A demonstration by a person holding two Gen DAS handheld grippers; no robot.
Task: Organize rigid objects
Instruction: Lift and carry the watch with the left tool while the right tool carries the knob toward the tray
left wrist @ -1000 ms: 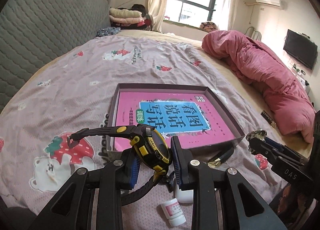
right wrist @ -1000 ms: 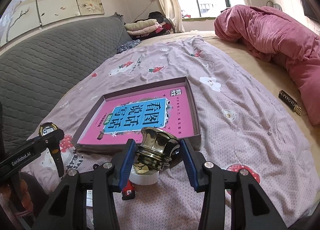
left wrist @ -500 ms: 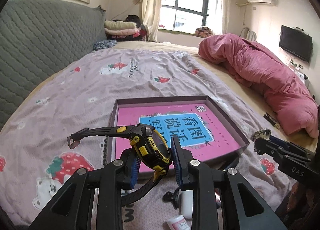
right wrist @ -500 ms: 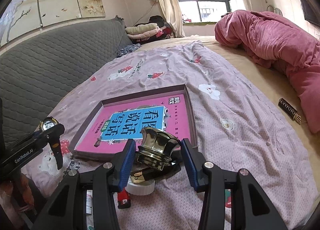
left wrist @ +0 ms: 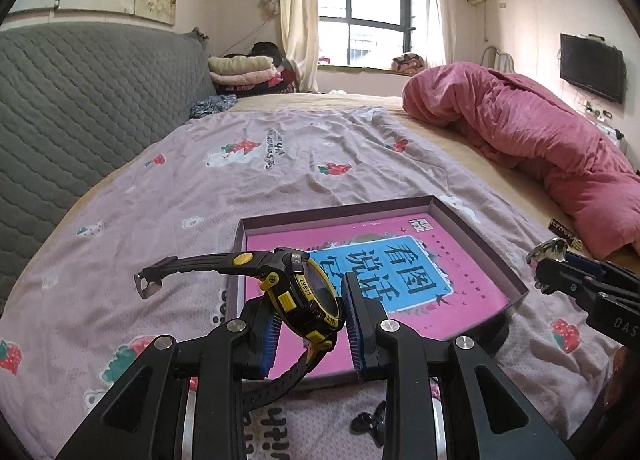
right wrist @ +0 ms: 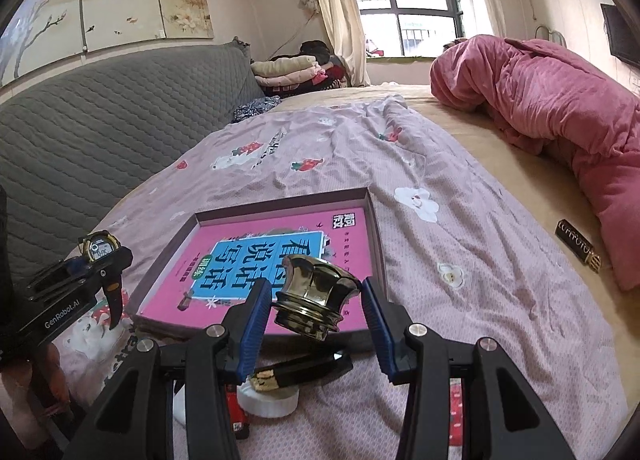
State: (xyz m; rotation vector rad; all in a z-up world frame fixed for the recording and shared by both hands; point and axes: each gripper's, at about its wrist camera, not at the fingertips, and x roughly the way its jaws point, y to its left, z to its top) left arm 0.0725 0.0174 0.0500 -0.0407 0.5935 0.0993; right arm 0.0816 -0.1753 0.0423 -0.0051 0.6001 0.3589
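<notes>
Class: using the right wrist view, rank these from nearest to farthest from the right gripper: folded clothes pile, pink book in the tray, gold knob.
1. Gold knob, between the right gripper pads.
2. Pink book, in the tray just ahead.
3. Folded clothes pile, far end by the window.

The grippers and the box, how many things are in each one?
left gripper: 1, the watch
right gripper: 1, the gold cap
box: 1, the pink book
Total: 3

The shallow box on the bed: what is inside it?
Inside the shallow box lies a pink book with a blue title panel. The held watch and brass knob hide its near part.
</notes>
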